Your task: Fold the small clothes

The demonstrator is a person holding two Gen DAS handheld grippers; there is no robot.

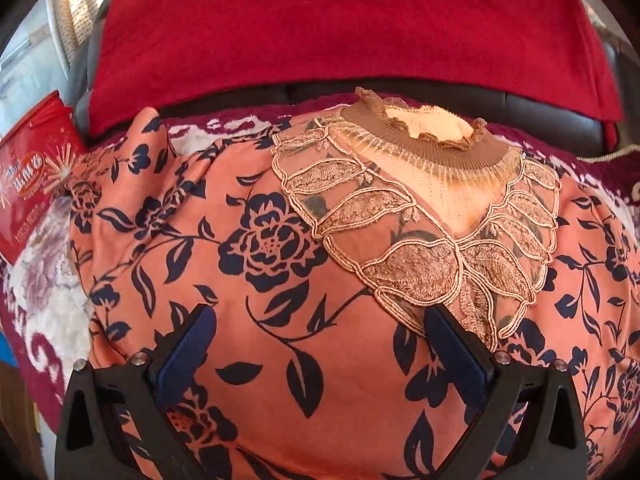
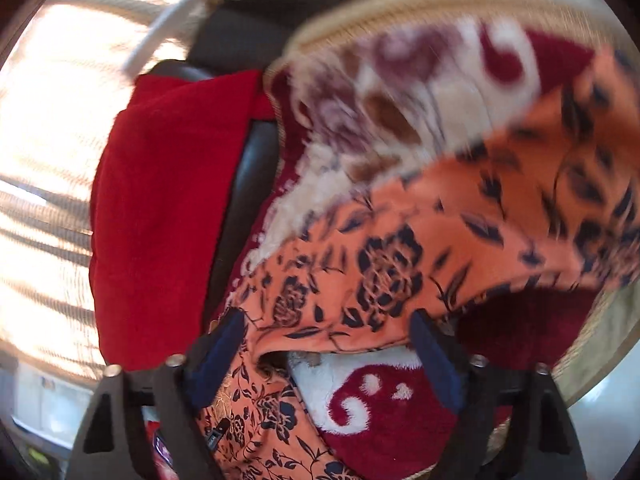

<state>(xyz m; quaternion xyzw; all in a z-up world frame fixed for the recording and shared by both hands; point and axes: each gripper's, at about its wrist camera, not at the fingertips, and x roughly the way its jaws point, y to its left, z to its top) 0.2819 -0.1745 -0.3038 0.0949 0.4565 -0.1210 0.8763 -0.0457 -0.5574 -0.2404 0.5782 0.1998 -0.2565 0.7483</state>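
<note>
An orange blouse with dark blue flowers lies spread on a maroon and white blanket. Its brown ribbed collar and beige lace yoke point away from me. My left gripper hovers just over the blouse front, open and empty. In the right wrist view the image is tilted and blurred. My right gripper is open at a raised edge of the blouse, with fabric between the blue pads but not pinched.
A red cushion leans on a dark sofa back behind the blouse. A red printed box stands at the left. Bright curtains lie beyond the red cushion in the right wrist view.
</note>
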